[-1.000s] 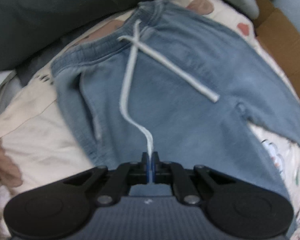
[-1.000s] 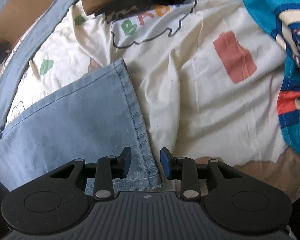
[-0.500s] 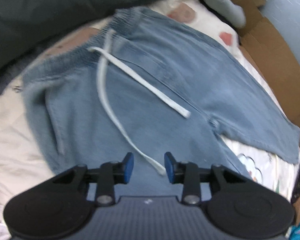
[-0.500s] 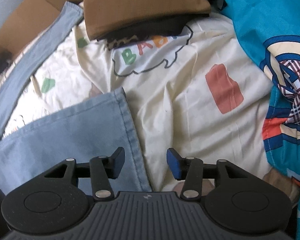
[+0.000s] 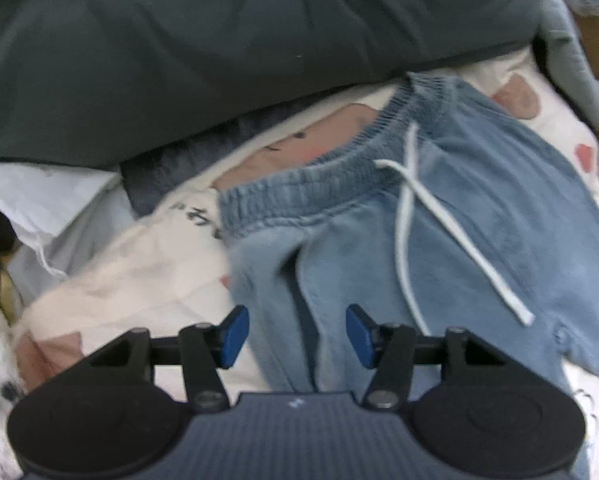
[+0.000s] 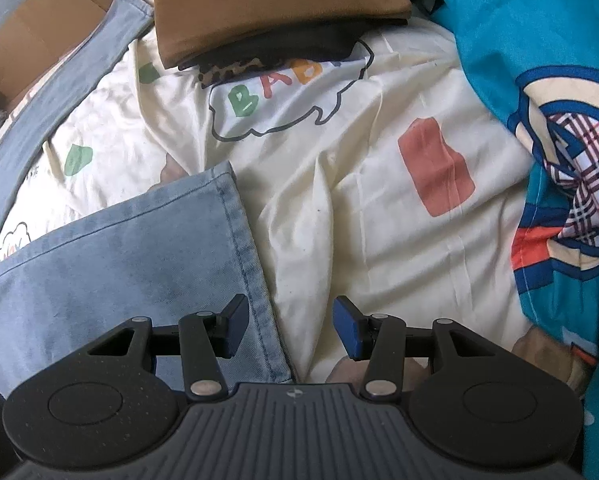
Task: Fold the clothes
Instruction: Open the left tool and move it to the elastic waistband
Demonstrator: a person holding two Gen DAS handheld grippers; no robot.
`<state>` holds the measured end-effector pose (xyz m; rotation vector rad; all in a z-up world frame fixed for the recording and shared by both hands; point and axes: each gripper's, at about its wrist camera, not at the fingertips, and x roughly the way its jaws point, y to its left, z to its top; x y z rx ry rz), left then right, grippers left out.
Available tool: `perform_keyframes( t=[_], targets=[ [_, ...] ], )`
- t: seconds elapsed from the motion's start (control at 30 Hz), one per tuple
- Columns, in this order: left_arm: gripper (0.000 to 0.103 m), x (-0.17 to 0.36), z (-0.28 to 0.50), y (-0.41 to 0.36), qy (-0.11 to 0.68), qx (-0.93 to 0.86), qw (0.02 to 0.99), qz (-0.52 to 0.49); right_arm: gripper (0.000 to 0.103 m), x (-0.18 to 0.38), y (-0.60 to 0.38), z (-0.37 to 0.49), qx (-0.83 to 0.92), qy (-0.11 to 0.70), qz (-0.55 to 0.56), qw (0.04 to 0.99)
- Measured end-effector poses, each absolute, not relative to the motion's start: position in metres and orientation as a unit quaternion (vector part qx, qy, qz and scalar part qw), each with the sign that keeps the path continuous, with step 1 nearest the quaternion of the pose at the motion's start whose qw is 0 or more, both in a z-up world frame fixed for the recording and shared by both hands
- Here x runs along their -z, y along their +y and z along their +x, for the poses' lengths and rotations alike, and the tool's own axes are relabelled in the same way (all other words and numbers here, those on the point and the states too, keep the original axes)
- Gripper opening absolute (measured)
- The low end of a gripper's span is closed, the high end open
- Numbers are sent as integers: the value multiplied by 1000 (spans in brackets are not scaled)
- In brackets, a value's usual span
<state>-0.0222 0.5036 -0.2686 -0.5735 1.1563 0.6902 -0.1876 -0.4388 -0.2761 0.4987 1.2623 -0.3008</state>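
Since a second ago: drawstring (image 5: pixel 404 216) let go by left gripper (image 5: pixel 296 334), jaws now spread wide and empty above the outer hip edge of the blue trousers (image 5: pixel 479 208); camera swung toward the waistband (image 5: pixel 299 188). Dark duvet (image 5: pixel 219 40) crowding close behind the waistband; printed cream sheet (image 5: pixel 139 264) bare to the left. Over at the leg end, right gripper (image 6: pixel 291 326) opened a little wider, holding nothing, straddling the hem (image 6: pixel 243 240). Open sheet right of the hem up to the teal blanket (image 6: pixel 539 60). Brown folded stack (image 6: pixel 267 0) beyond, partly covering printed letters, "BAB" legible (image 6: pixel 275 84).
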Motion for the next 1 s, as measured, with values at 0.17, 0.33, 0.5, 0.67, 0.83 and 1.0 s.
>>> perform_keyframes(
  t=[0.17, 0.33, 0.5, 0.67, 0.83, 1.0],
  targets=[
    [65, 280, -18, 523, 519, -333, 742, -264, 54, 271, -436, -187, 142, 590, 210, 767],
    [61, 289, -15, 544, 503, -350, 740, -278, 54, 269, -432, -189, 146, 603, 190, 761],
    [60, 306, -11, 554, 511, -357, 729, -282, 54, 269, -425, -191, 147, 615, 173, 755],
    [51, 323, -7, 555, 527, -367, 719, -266, 54, 266, -418, -188, 144, 618, 167, 754],
    [54, 339, -8, 559, 532, -378, 712, -258, 54, 264, -412, -184, 135, 625, 155, 753],
    [56, 336, -4, 559, 544, -375, 708, -251, 54, 261, -406, -179, 125, 631, 144, 752]
  ],
)
